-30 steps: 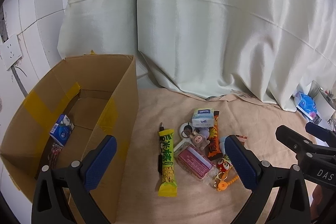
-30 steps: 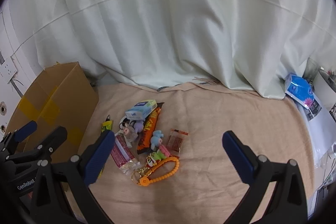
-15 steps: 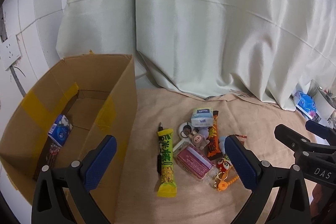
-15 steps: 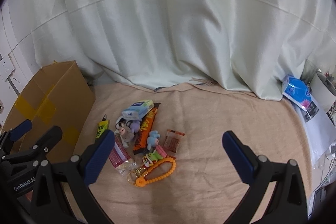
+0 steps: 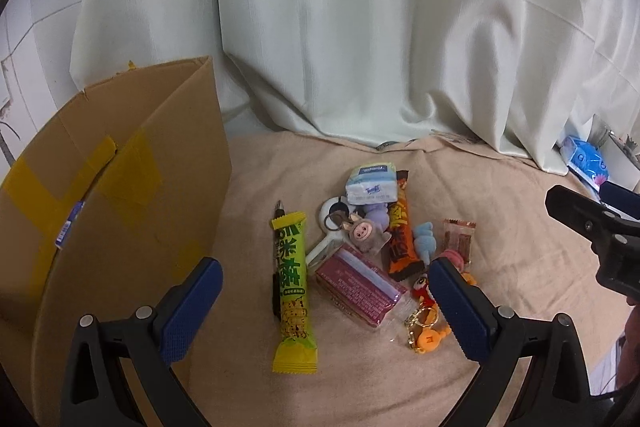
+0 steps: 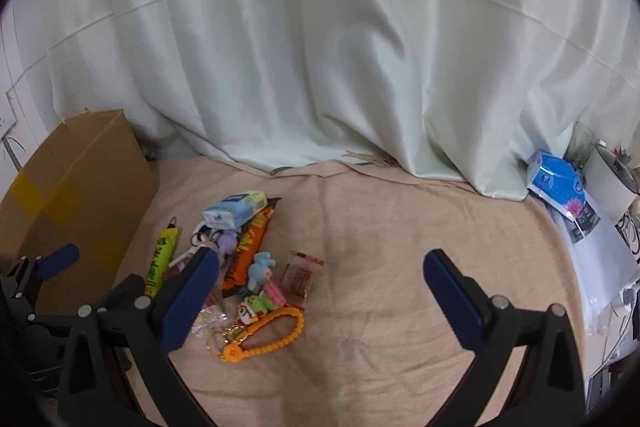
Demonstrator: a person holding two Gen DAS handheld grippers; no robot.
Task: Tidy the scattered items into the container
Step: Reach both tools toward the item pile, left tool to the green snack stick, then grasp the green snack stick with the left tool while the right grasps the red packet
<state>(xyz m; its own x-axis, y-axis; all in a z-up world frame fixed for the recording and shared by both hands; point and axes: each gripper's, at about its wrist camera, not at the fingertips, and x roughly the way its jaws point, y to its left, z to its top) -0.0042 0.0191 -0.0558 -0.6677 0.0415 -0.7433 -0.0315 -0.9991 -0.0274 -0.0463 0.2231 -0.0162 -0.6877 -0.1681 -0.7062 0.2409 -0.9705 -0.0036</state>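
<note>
In the left wrist view, the left gripper is held low in the frame with its blue fingers spread wide and nothing between them, above a pile of small things: a green snack bar, a pink packet, an orange bar and a tissue pack. The pile is seen on the tan cloth in the middle of the frame, and the cardboard box is seen standing at the left. In the right wrist view, the right gripper is also spread wide and empty, with the orange bead keyring lying low and left of the middle.
</note>
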